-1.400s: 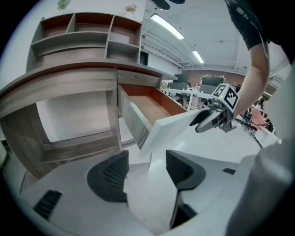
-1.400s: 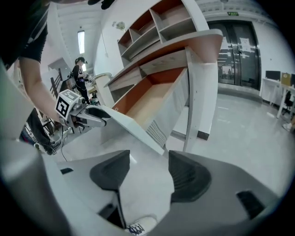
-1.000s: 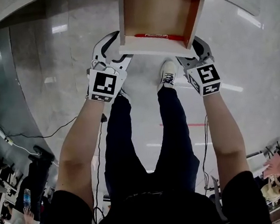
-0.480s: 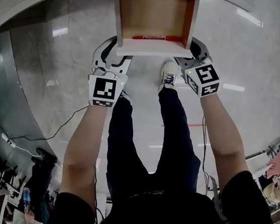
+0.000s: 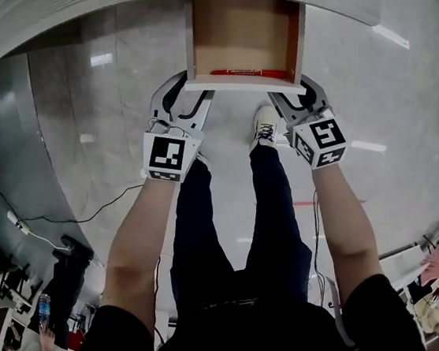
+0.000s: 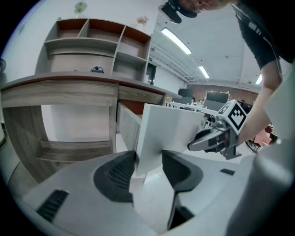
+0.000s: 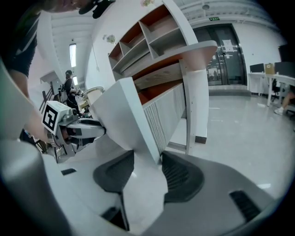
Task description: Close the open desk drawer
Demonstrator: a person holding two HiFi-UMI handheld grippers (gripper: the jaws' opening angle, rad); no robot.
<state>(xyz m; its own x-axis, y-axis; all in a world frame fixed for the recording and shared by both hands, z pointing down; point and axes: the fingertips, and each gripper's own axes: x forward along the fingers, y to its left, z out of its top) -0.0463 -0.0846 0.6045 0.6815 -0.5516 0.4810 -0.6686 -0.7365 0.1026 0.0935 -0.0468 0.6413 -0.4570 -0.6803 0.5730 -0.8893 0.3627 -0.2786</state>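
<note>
Drawer is standing pulled out from under the desk, open toward the person; its brown bottom is showing bare except for a red pen, which is lying crosswise just behind the front panel.

Left claw is gripping the front panel at its left end; in the left gripper view the white panel's corner is sitting between the two dark pads, touching both; jaws have just been closing, with the panel between them.

Right claw is gripping the same panel at its right end; in the right gripper view the panel's edge is running down between the pads, pressed on both sides; these jaws have also just been closing, panel between them.

Both claws are pointing forward and somewhat downward, marker cubes facing up toward the head camera; each claw is showing in the other's view, at the far end of the panel.

Shelves are standing on the desk top, compartments open to the front; a small dark item on the desk top is too small to tell.

Person's legs are standing below the drawer, one pale shoe showing between the claws; a black cable is trailing over the glossy grey floor at left.
</note>
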